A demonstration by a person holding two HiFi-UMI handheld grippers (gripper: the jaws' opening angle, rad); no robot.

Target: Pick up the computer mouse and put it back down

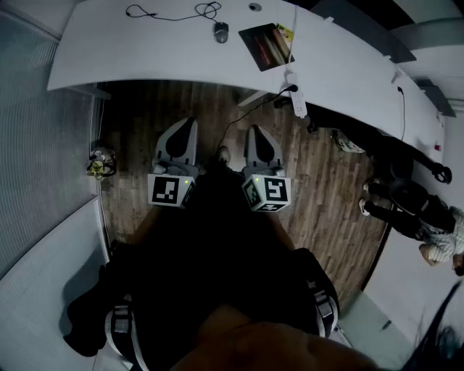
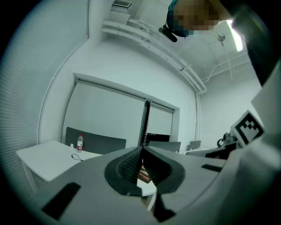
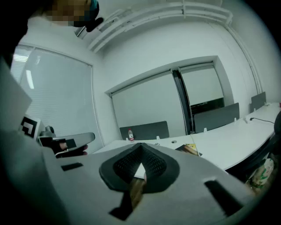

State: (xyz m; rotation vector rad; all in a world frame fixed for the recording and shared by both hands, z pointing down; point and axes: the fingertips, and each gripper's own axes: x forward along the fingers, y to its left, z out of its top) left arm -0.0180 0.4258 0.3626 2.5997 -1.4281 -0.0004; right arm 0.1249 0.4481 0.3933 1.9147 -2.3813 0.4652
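In the head view both hands sit low in front of the person's body, side by side above the wooden floor (image 1: 322,170). The left gripper (image 1: 185,123) and the right gripper (image 1: 255,131) point about level toward the white surface (image 1: 145,54) and stop short of its near edge. Each one's jaws taper to a single closed tip with nothing in them. The computer mouse (image 1: 221,31) lies far back on the surface, well apart from both grippers. It is between a looped black cable (image 1: 174,13) and a dark pad (image 1: 266,46). The square black-and-white markers on the cubes are the only print, and they carry no readable words.

In the left gripper view the left gripper (image 2: 141,150) is level, with its ribbed jaws meeting at the tip and gripping nothing. Beyond them a bottle (image 2: 80,142) with a red label stands on the surface; its label is too small to read.

In the right gripper view the right gripper (image 3: 140,145) tilts slightly downward. Its jaws are fully together and empty. The same bottle (image 3: 130,134) stands far back, its writing illegible.
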